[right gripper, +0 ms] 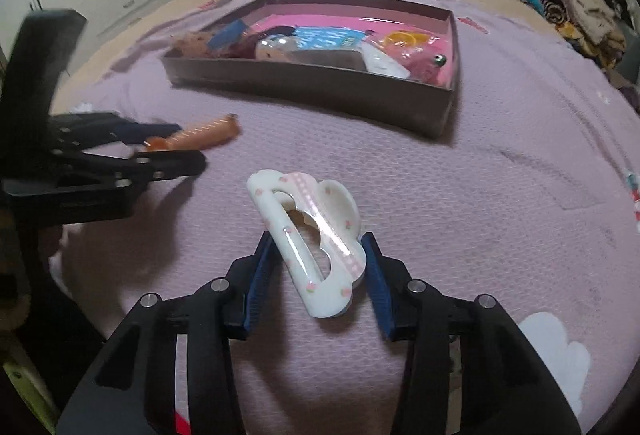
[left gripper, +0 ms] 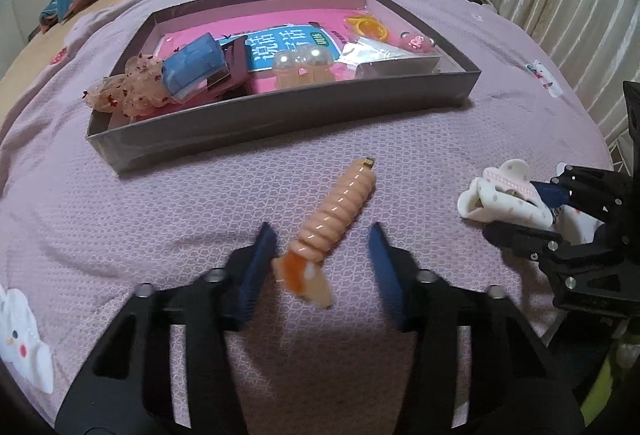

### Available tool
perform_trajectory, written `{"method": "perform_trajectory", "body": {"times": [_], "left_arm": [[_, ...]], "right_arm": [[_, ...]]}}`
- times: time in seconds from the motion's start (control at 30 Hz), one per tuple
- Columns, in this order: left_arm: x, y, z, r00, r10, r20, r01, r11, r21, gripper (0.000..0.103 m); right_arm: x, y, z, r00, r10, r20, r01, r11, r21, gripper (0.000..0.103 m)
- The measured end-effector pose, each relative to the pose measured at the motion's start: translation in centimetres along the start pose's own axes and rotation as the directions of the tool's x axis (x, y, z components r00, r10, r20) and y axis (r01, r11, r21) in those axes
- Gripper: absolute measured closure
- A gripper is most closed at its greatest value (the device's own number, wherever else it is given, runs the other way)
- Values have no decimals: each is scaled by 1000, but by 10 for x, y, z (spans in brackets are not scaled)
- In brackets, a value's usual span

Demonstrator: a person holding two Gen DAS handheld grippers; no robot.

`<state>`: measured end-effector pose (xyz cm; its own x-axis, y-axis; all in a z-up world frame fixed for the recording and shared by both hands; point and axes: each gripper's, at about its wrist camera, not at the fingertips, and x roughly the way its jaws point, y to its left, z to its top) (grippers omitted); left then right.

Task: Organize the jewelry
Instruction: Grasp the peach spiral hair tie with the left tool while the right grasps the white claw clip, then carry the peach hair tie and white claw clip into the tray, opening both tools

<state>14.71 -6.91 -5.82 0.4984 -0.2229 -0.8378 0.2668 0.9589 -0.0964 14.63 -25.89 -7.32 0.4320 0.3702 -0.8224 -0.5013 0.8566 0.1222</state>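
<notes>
Down on the bed, a purple blanket (left gripper: 160, 203) is spread out, and two hair clips are seen on it.

A peach hair clip (left gripper: 340, 207) with round bumps is seen between the two blue pads (left gripper: 256, 267) of the left gripper (left gripper: 322, 247). It is laid slanted, with its orange end nearest the camera. The left pad is set right beside that orange end. On the other side, a strip of blanket can be seen between the clip and the right pad. So the jaws are held a little apart and the clip is not squeezed. That orange end is blurred, so it cannot be told if it is touched.

A white claw clip (right gripper: 308, 247) with tiny pink spots is caught in the right gripper (right gripper: 318, 255). Both blue pads (right gripper: 260, 275) are pressed against its sides, one on each side, so it is gripped. Its far end is pointed away from the camera and up to the left. It cannot be told if the clip is lifted off the blanket.

Farther back on the blanket, a flat grey box (left gripper: 280, 123) is set down, well apart from both clips. Small things are kept inside it, on a pink floor: a blue case (left gripper: 196, 67), a clip with pearls (left gripper: 302, 61) and something orange (left gripper: 368, 26).
</notes>
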Motion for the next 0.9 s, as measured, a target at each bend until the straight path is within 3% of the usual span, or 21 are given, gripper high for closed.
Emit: {"method": "perform_trajectory", "body": {"times": [0.07, 0.33, 0.73, 0.9], "left_arm": [[-1, 1, -1, 1000, -9, -1, 9, 1000, -5, 81], [-15, 4, -6, 999, -42, 16, 43, 998, -36, 85], [-81, 19, 14, 985, -17, 170, 29, 997, -72, 85], [-91, 28, 33, 980, -1, 198, 18, 996, -82, 85]], "right_arm": [[-2, 3, 0, 1000, 13, 6, -13, 1000, -4, 61], [-27, 12, 3, 996, 30, 81, -30, 1000, 0, 61], [-60, 6, 20, 983, 42, 181, -50, 998, 37, 61], [-70, -2, 34, 974, 22, 224, -35, 998, 55, 61]]}}
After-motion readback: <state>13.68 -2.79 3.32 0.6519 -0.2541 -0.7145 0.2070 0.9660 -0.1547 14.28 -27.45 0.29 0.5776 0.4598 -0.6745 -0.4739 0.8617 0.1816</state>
